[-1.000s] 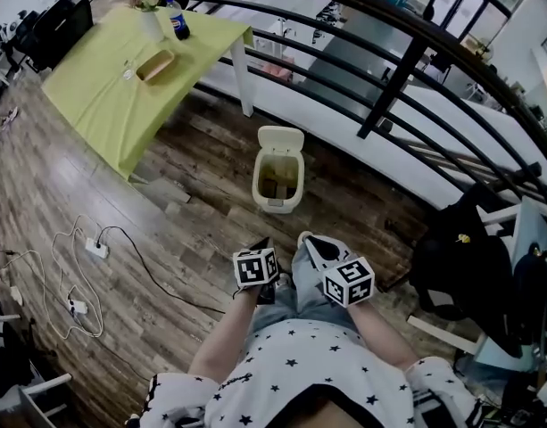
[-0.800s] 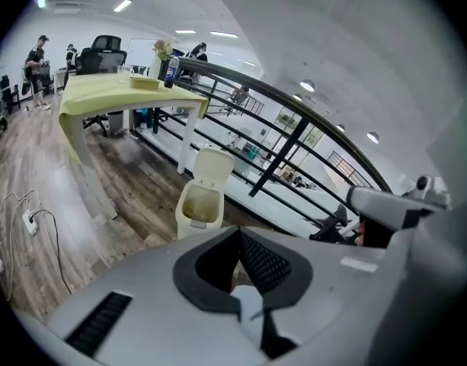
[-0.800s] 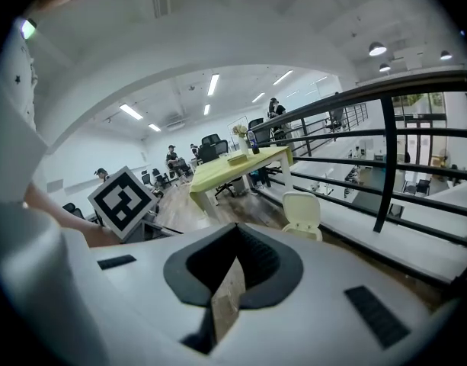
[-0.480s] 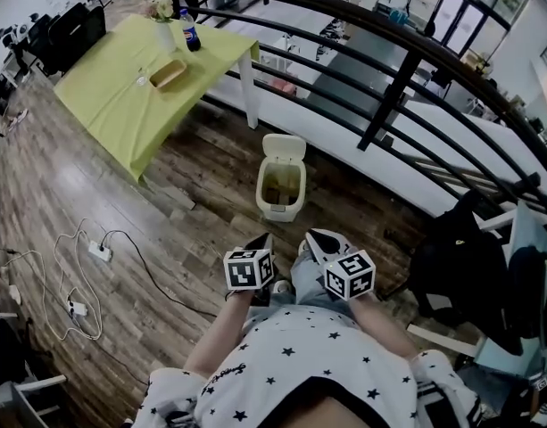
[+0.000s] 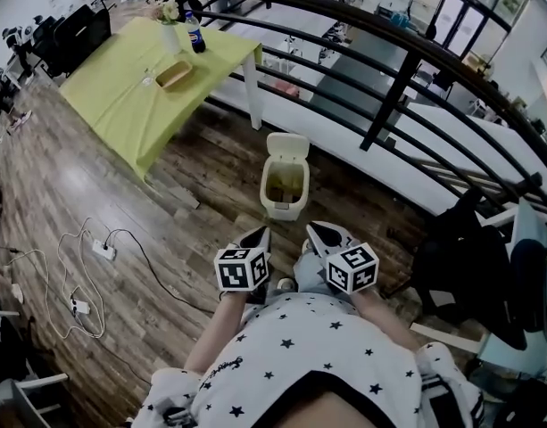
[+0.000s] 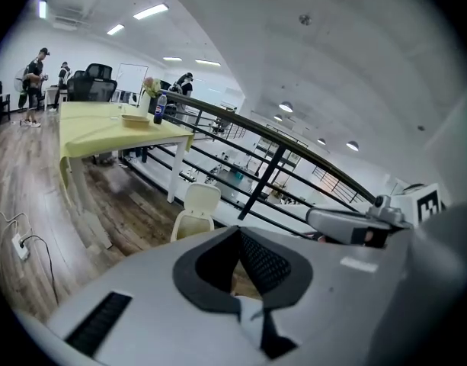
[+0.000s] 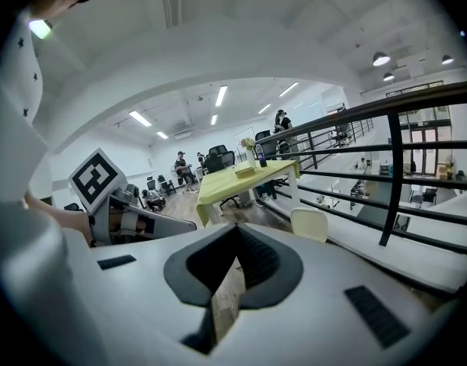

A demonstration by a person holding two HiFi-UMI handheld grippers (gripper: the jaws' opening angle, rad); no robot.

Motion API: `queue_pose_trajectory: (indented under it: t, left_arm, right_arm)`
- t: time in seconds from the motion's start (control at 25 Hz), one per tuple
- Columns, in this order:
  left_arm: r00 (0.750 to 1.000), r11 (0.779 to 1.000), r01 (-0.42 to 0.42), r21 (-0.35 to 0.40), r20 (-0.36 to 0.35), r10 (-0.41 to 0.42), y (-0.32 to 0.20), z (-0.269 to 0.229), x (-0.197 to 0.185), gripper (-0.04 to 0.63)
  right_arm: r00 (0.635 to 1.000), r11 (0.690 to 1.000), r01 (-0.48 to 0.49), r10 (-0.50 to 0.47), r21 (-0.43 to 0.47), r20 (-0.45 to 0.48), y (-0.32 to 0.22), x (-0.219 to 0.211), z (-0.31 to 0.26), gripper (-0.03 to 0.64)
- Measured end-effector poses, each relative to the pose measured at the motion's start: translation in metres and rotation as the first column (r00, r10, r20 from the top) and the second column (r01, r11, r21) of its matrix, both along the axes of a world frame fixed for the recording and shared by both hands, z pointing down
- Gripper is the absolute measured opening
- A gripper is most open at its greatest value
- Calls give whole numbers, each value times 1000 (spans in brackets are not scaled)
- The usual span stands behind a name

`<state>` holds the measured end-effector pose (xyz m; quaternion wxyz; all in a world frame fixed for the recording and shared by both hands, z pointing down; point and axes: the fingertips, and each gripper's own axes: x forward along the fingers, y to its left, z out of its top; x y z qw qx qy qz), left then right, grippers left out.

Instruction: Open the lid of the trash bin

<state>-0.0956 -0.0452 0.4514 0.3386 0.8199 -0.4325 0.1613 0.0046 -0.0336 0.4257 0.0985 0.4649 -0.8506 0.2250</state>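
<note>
Trash bin [image 5: 283,205] on the wood floor beside the railing [image 5: 391,89], with its lid [image 5: 287,146] upright and open. Left gripper [image 5: 258,235] and right gripper [image 5: 319,234], jaws closed on nothing, are held near the person's body, well apart from the bin. The step appears complete; keeping both grippers clear avoids knocking the lid shut. Against one second earlier, the lid is unchanged and only the viewpoint has shifted slightly.

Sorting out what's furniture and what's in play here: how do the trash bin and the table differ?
The trash bin is small and cream; the table is far larger, under a yellow-green cloth. The bin stands open, lid tipped up; the table carries a bottle, a vase of flowers and a tray. Both stand on the wooden floor by the black railing.
</note>
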Motion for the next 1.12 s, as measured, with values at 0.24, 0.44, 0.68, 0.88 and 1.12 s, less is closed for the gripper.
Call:
queue_pose_trajectory:
  t: [0.24,0.44,0.68,0.88,1.12]
  left_arm:
    - [999,1000,31,0,-12,-31,6,-2,-12,12]
    - [999,999,44,-1,-21,-44,6,0,-14,12]
    - [999,999,35,2,-20,-35,5,-1,-13,12]
    - [1000,1000,23,0,-16,-23,3,1,-11,12]
    - [1000,1000,18,-5,-12,-18,3,1,-10,12]
  right_arm:
    - [1000,1000,8,-8,8,7,1,-6,-3,-6]
    - [1000,1000,13,-13,12,3,2,-6,-3,-6]
    - [999,1000,13,-12,25,-38,3,-7,-4,-6]
    - [999,1000,6,-5,26,-48,2,-4,-2,-6]
    - [999,1000,7,-5,27,-48,2,-2,-3,-6]
